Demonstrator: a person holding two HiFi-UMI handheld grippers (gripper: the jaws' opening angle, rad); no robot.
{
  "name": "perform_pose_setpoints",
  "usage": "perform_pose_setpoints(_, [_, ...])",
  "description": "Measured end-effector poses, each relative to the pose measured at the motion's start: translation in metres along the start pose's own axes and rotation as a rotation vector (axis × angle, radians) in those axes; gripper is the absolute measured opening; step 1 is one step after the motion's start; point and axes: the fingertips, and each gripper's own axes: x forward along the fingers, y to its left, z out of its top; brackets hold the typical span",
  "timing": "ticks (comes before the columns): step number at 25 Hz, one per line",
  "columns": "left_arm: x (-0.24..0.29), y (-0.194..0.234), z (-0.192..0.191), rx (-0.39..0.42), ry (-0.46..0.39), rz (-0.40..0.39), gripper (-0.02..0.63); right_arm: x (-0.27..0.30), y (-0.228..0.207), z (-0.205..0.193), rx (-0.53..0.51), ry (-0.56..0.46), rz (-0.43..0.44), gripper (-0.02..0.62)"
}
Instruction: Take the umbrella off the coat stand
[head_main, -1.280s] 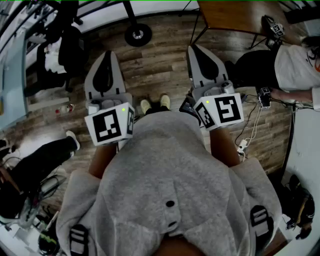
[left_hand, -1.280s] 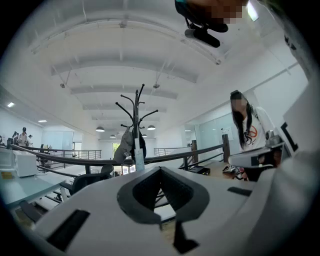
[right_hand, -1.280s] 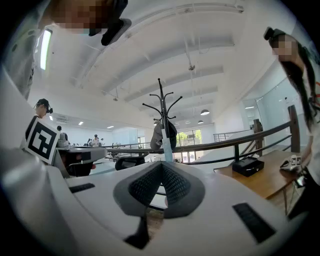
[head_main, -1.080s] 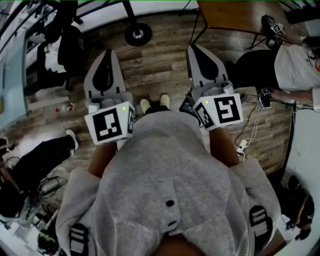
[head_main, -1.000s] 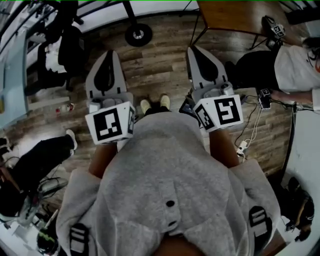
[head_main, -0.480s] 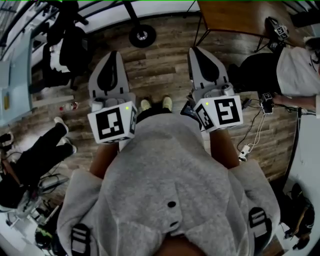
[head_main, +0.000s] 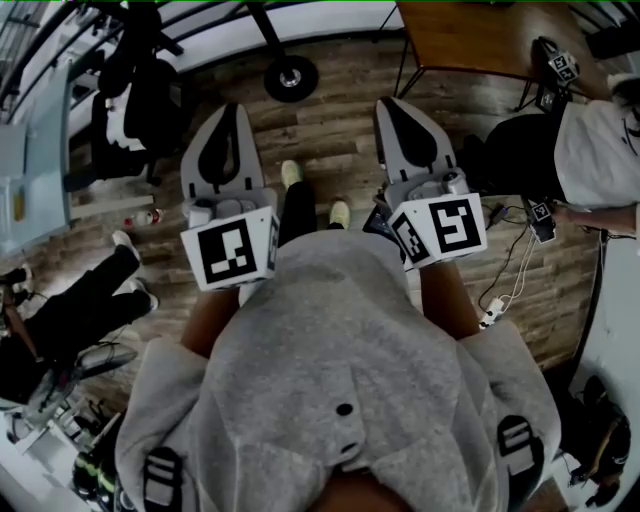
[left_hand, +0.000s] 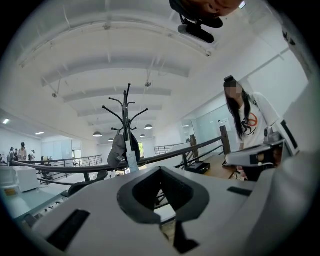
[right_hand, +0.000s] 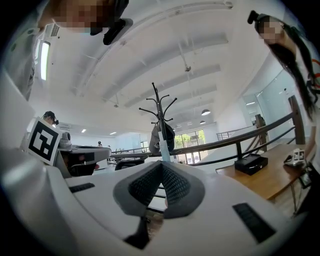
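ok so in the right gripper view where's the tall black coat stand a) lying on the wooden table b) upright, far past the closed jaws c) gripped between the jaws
b: the tall black coat stand stands upright well beyond the right gripper, whose jaws are together on nothing.

The floor (head_main: 330, 130) was of brown wood planks, with a wooden table (head_main: 470, 35) on thin dark legs at the upper right of the head view. A dark office chair (head_main: 135, 110) stood at the upper left, and white cables (head_main: 492, 312) lay on the boards at the right. Overhead, a white ceiling (left_hand: 125, 65) ran in broad curved ribs with round lamps (left_hand: 97, 134) hanging from it and a lit strip light (right_hand: 43, 60) to one side. A dark railing (left_hand: 191, 148) crossed the bright, white-walled hall, and tall windows (right_hand: 189, 140) with green beyond them stood far behind it.
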Motion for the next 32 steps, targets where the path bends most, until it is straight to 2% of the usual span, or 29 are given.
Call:
perform_pose_setpoints(14, [0.062, 0.059, -0.012, -0.048, 0.005, -0.013, 0.015, 0.086, 0.008, -0.002, -0.033, 0.047, 0.010, 0.009])
perform_pose_setpoints(25, [0.139, 0.108, -0.023, 0.002, 0.019, -0.049, 0.015, 0.179, -0.003, 0.003, -0.048, 0.072, -0.023, 0.009])
perform_pose_setpoints(32, [0.167, 0.138, -0.023, -0.005, 0.045, -0.043, 0.015, 0.221, -0.003, 0.014, -0.047, 0.081, -0.026, 0.009])
